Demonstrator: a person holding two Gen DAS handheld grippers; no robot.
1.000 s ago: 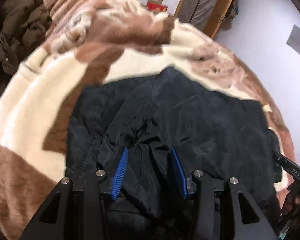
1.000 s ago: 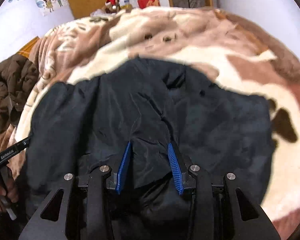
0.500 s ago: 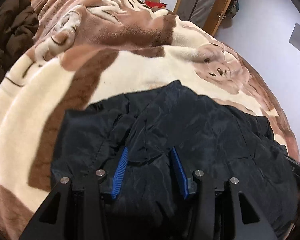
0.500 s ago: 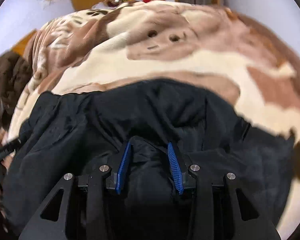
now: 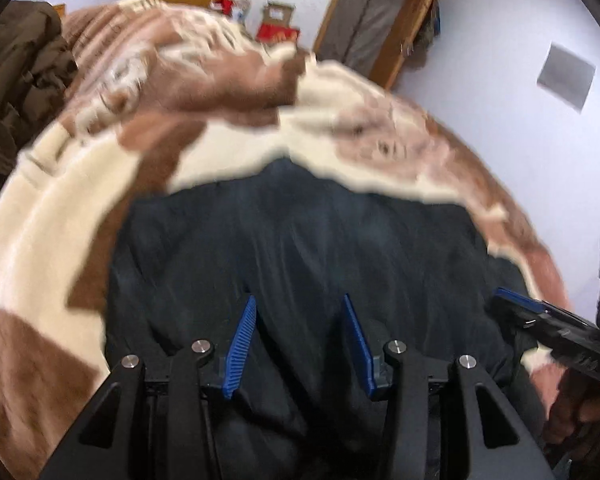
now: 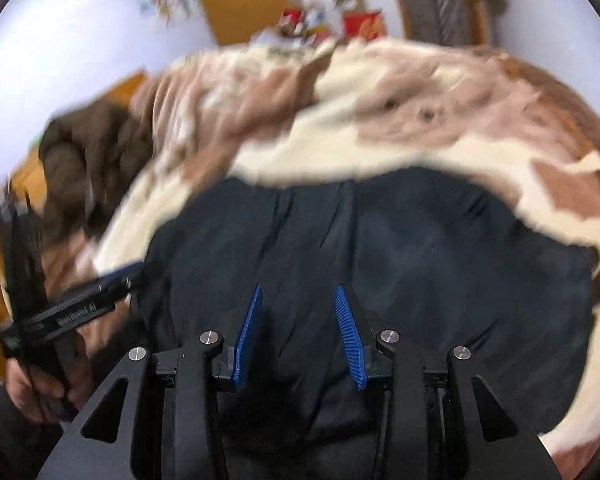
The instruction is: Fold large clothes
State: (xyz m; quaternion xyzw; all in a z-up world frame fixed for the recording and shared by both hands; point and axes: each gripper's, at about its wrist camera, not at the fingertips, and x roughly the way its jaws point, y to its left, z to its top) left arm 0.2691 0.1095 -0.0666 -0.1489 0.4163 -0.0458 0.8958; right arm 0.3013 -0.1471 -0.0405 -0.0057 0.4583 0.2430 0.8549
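black jacket (image 5: 300, 240) | crumpled, matte | spread on brown-cream blanket (image 5: 60, 200)

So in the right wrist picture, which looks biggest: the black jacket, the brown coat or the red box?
1. black jacket, though it is nearest the camera
2. brown coat
3. red box, far away at the back

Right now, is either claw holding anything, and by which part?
Both hold the black jacket: the left claw and the right claw each pinch a bunch of fabric along its near edge. Which part of the garment that is cannot be told.
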